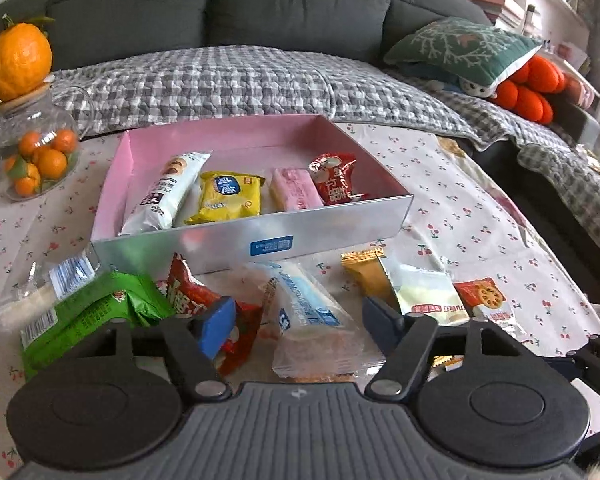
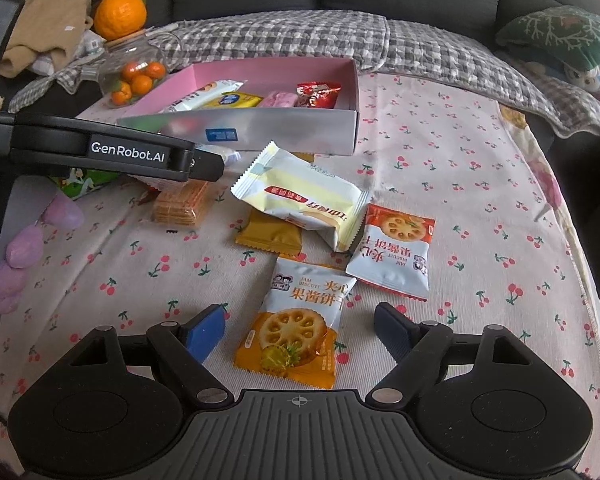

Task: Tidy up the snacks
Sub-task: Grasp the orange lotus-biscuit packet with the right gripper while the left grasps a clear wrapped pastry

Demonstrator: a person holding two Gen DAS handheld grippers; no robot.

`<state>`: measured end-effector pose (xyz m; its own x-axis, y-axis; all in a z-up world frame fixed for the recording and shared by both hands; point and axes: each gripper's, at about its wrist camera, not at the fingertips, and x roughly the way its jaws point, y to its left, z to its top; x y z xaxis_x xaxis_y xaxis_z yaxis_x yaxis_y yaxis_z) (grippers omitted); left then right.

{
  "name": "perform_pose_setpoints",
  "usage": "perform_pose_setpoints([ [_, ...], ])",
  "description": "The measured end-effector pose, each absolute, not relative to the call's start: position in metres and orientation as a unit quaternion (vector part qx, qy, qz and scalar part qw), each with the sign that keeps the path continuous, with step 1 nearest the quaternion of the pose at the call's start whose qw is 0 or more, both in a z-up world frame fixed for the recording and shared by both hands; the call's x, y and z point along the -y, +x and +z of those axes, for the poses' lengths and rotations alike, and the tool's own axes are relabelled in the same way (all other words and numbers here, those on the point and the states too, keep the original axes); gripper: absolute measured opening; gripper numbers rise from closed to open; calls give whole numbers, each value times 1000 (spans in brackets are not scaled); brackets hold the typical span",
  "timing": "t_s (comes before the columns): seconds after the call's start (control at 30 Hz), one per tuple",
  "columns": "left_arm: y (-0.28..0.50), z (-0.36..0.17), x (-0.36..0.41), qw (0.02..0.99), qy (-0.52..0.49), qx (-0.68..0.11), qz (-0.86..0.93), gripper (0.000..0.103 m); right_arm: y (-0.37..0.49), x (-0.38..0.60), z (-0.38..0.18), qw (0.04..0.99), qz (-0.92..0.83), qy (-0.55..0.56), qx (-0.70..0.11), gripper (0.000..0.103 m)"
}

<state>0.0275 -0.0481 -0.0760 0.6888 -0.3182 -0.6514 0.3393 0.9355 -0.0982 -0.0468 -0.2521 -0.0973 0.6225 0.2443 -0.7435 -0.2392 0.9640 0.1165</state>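
Right gripper (image 2: 298, 332) sits wide, jaws either side of the orange jam biscuit pack (image 2: 290, 334), not pressing it. Left gripper (image 1: 298, 320) half-spread around a clear cracker pack (image 1: 308, 316), contact unclear. Pink box (image 1: 236, 236), frame centre, holds four snacks.

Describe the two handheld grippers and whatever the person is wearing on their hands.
Both the left gripper and the right gripper have black linkage arms, round black side housings, a ribbed grey body with a crosshair mark, and blue pads on the fingers. In the right wrist view, the left gripper's side reads "GenRobot.AI" in white. The hand holding it wears a lilac glove.
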Motion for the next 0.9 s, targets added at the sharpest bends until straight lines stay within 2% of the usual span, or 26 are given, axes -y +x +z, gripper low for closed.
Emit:
perform_pose_setpoints([
  [0.07, 27, -76, 47, 917, 18, -354, -185, 49, -47, 253, -97, 901, 132, 5, -413, 78],
  [0.13, 26, -76, 47, 913, 18, -359, -192, 42, -46, 254, -97, 902, 131, 6, -412, 72],
  [0.2, 25, -75, 47, 912, 21, -361, -193, 40, -46, 254, -96, 903, 131, 6, -410, 59],
  [0.23, 25, -74, 46, 912, 20, -361, -193, 40, -46, 255, -95, 903, 130, 7, -409, 56],
  [0.3, 26, -74, 44, 911, 16, -363, -196, 38, -45, 255, -94, 903, 131, 8, -409, 40],
  [0.47, 26, -71, 38, 908, 12, -366, -203, 34, -43, 256, -93, 900, 133, 14, -416, 40],
  [0.9, 21, -61, 23, 901, -2, -371, -226, 32, -42, 267, -79, 894, 142, 70, -418, 39],
])
